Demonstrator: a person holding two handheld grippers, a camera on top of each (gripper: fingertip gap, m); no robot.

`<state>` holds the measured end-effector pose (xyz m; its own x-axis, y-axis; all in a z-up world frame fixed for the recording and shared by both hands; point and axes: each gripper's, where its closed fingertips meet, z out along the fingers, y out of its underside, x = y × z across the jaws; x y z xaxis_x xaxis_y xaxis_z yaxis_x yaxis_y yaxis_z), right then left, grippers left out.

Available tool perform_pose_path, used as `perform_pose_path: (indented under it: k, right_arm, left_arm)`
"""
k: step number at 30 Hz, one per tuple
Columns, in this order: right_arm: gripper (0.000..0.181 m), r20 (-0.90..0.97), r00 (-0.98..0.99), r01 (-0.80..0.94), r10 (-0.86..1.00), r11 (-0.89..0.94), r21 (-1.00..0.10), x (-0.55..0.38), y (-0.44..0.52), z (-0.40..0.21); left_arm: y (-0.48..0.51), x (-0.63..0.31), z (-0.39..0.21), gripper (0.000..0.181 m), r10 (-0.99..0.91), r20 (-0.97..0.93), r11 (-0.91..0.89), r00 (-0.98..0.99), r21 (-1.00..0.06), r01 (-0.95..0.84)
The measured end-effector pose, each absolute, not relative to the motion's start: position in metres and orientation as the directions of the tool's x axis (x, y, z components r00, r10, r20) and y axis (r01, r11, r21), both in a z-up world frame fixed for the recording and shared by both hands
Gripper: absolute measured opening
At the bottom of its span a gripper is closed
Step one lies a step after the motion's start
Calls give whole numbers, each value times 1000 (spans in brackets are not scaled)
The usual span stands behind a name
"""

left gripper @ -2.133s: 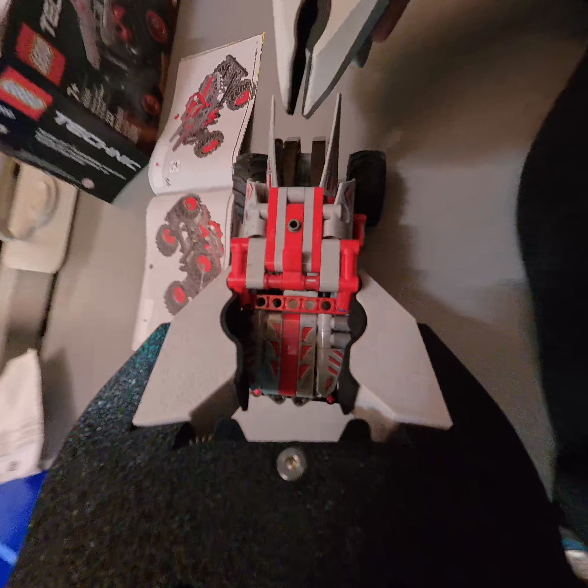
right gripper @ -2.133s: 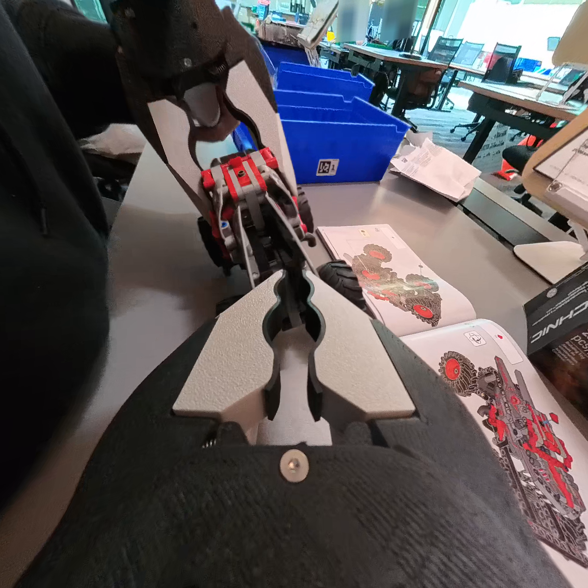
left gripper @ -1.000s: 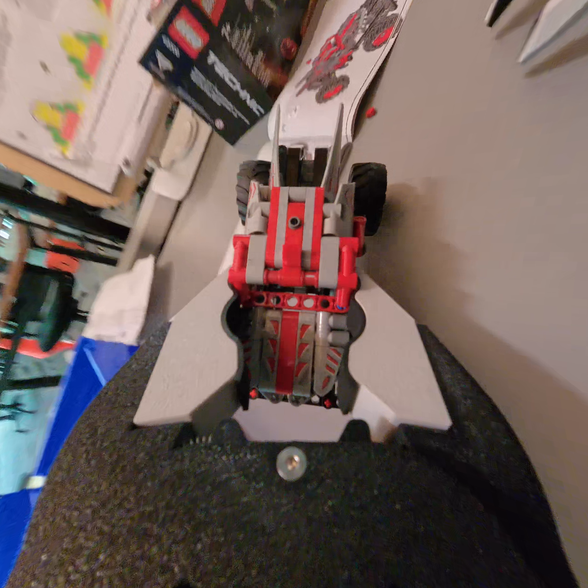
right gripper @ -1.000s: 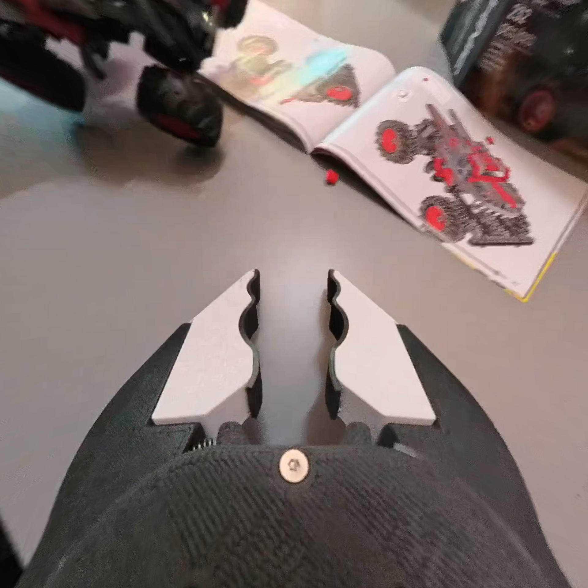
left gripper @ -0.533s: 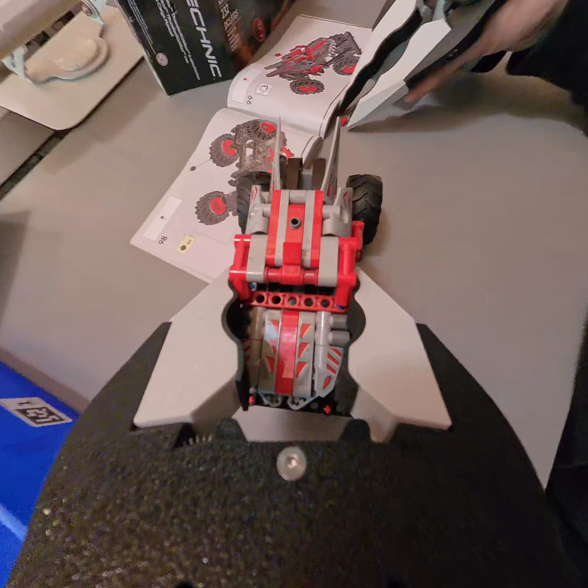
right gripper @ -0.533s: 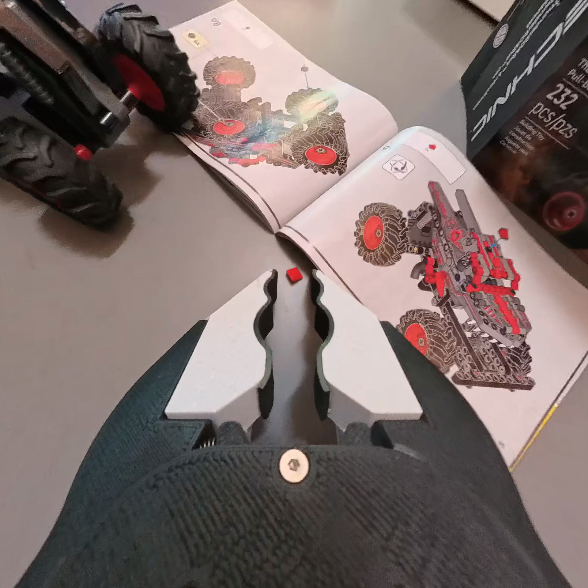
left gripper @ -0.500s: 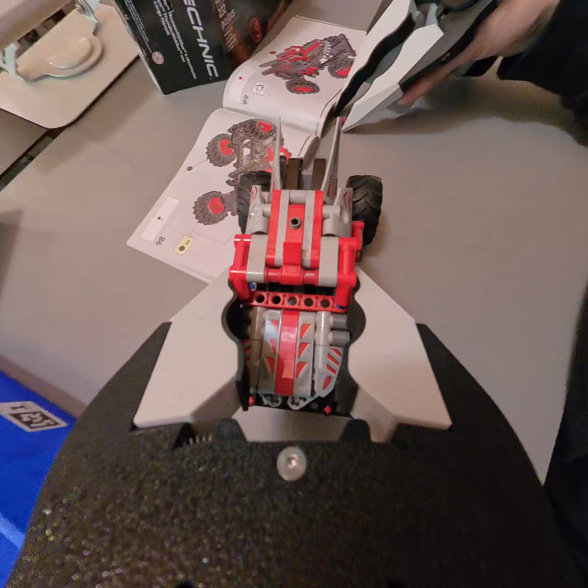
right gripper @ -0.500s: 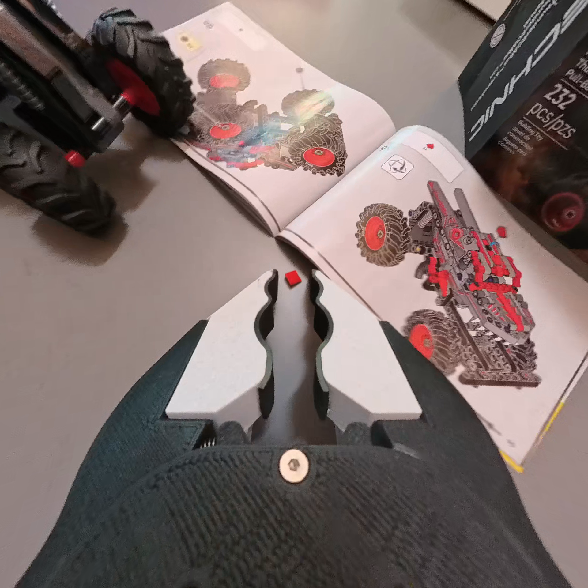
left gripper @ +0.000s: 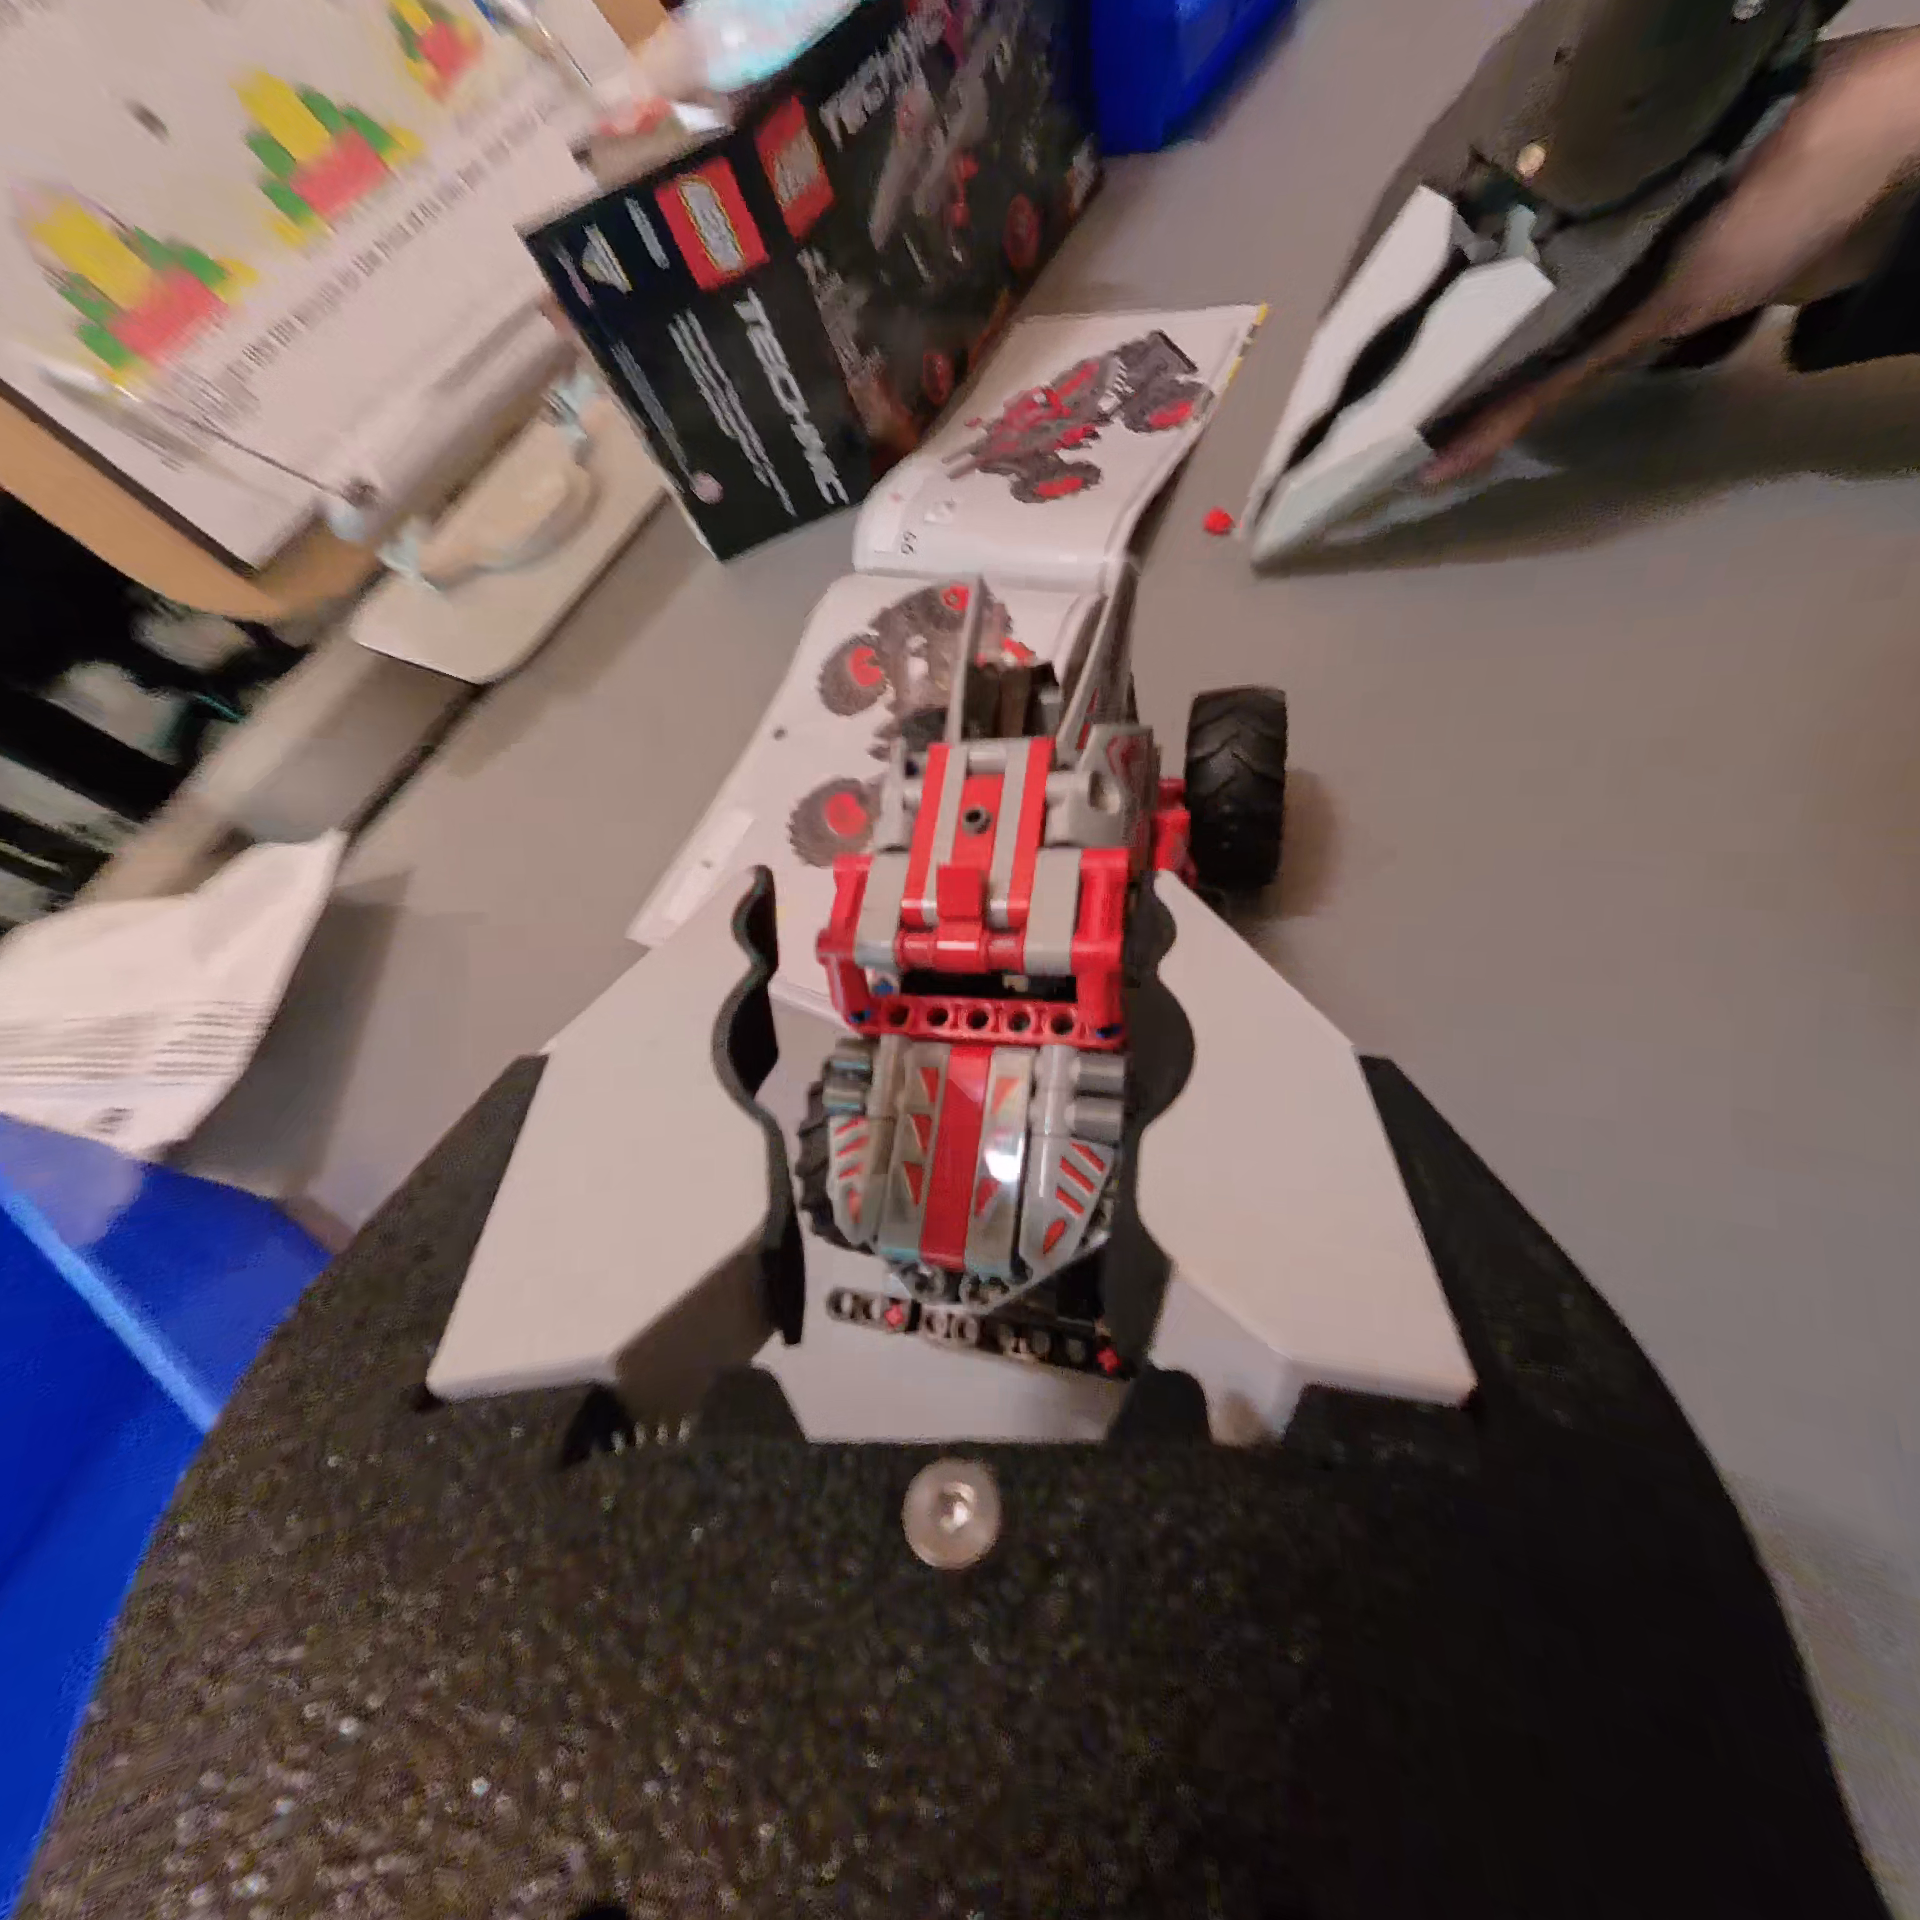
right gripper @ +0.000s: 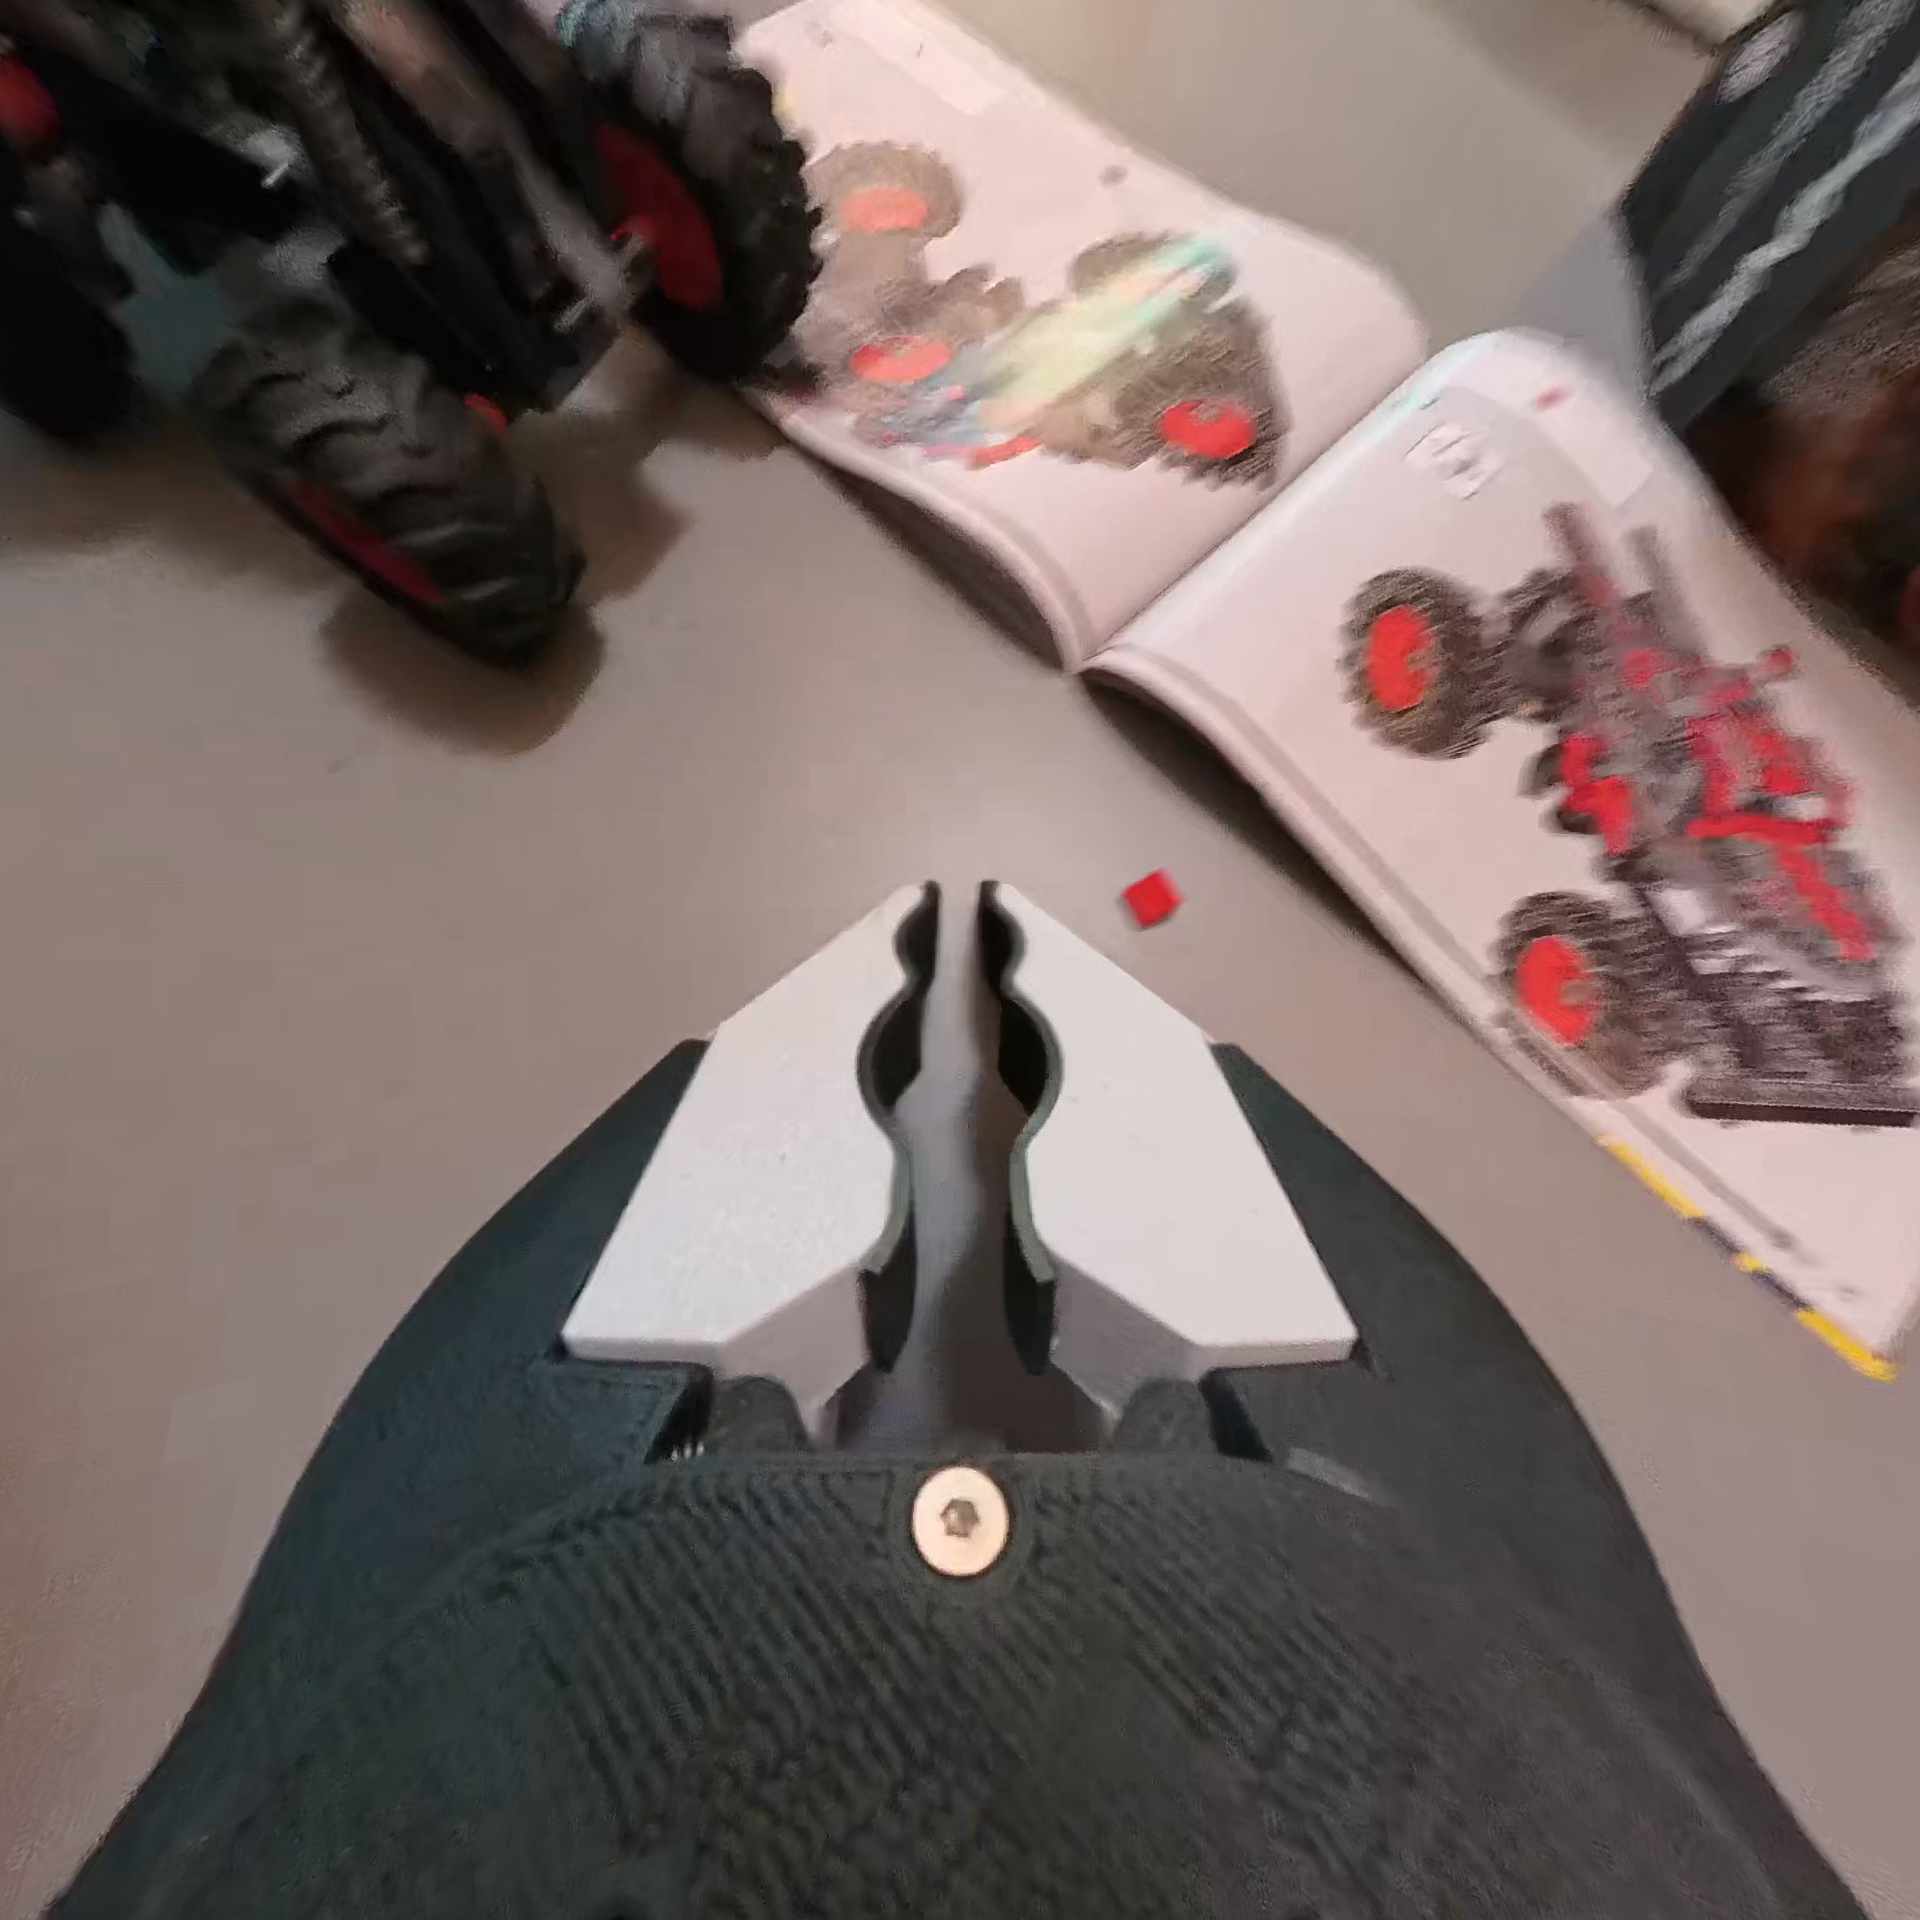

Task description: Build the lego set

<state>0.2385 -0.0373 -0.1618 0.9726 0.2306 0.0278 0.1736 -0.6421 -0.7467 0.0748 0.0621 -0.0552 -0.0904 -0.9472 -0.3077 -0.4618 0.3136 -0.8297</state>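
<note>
Truck: on table, loosely between the spread left gripper fingers. Right gripper: nearly together, empty, nearer the piece. Red piece: on table just right of its tips, beside booklet.

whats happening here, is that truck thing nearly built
A person works two handheld grippers over a grey table. The left gripper has its fingers around the red and grey lego truck with black tyres, though a gap shows on one side, so the grip is unclear. The right gripper, nearly shut and empty, sits on the table beside a tiny loose red piece, near the open instruction booklet. The truck looks largely assembled.
</note>
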Motion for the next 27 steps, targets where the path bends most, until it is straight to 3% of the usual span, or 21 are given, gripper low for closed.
perform_pose_path:
  k: [1, 7, 15, 17, 20, 24, 27]
  right_arm:
    - [10, 15, 972, 166, 234, -645, -746, 235, -40, -162]
    - [14, 233, 902, 403, 363, -517, -755, 252, -43, -126]
    - [18, 416, 593, 771, 689, -338, -540, 289, -32, -149]
    - [22, 281, 701, 689, 655, -521, -504, 296, -35, -159]
    - [27, 196, 875, 474, 443, -702, -531, 299, -37, -154]
    - [34, -80, 994, 0, 68, -759, -651, 284, -39, -143]
    - [32, -133, 989, -142, -68, -712, -688, 283, -39, -140]
  left_arm:
    - [59, 75, -48, 66, -937, -338, 338, -82, -829, -446]
    - [22, 82, -27, 60, -917, -374, 398, -140, -832, -385]
    - [-10, 94, -32, 54, -921, -334, 387, -200, -844, -371]
    - [-17, 95, -35, 53, -921, -326, 385, -211, -839, -384]
    - [-24, 95, -38, 52, -922, -327, 384, -207, -837, -390]
    - [-30, 97, -41, 51, -931, -304, 361, -202, -850, -384]
    - [-34, 101, -44, 51, -929, -293, 361, -227, -854, -375]
